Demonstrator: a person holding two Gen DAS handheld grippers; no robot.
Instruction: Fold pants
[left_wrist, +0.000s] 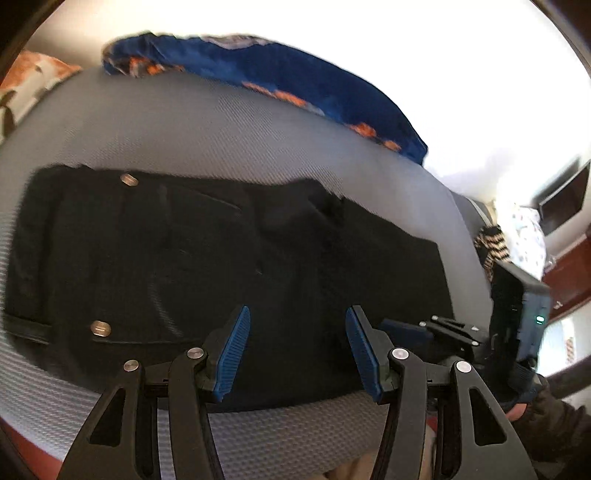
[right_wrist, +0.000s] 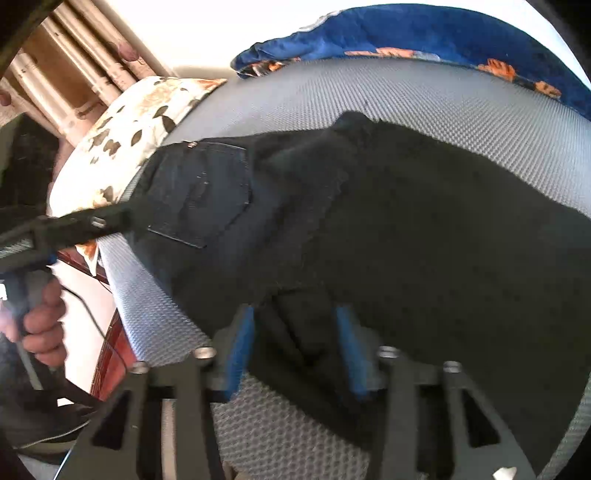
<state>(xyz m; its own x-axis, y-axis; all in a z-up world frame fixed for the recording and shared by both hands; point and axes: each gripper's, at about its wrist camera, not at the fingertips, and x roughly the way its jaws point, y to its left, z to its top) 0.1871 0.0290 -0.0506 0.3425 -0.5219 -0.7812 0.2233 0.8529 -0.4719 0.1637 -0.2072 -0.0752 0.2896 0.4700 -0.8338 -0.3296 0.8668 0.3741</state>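
Note:
Black pants (left_wrist: 221, 258) lie flat on a grey textured mattress (left_wrist: 184, 125), waistband to the left with two metal buttons. My left gripper (left_wrist: 297, 349) is open, blue pads wide apart, hovering over the pants' near edge. In the right wrist view the pants (right_wrist: 406, 229) show a back pocket and a folded edge. My right gripper (right_wrist: 295, 350) is open, its blue pads on either side of a fold of black cloth near the near edge. The right gripper also shows in the left wrist view (left_wrist: 443, 328) at the pants' right end.
A blue and orange blanket (left_wrist: 295, 74) is bunched along the far side of the mattress. A floral pillow (right_wrist: 140, 125) lies at the left end. The mattress edge and a red-brown bed frame (right_wrist: 114, 339) drop off at the near left.

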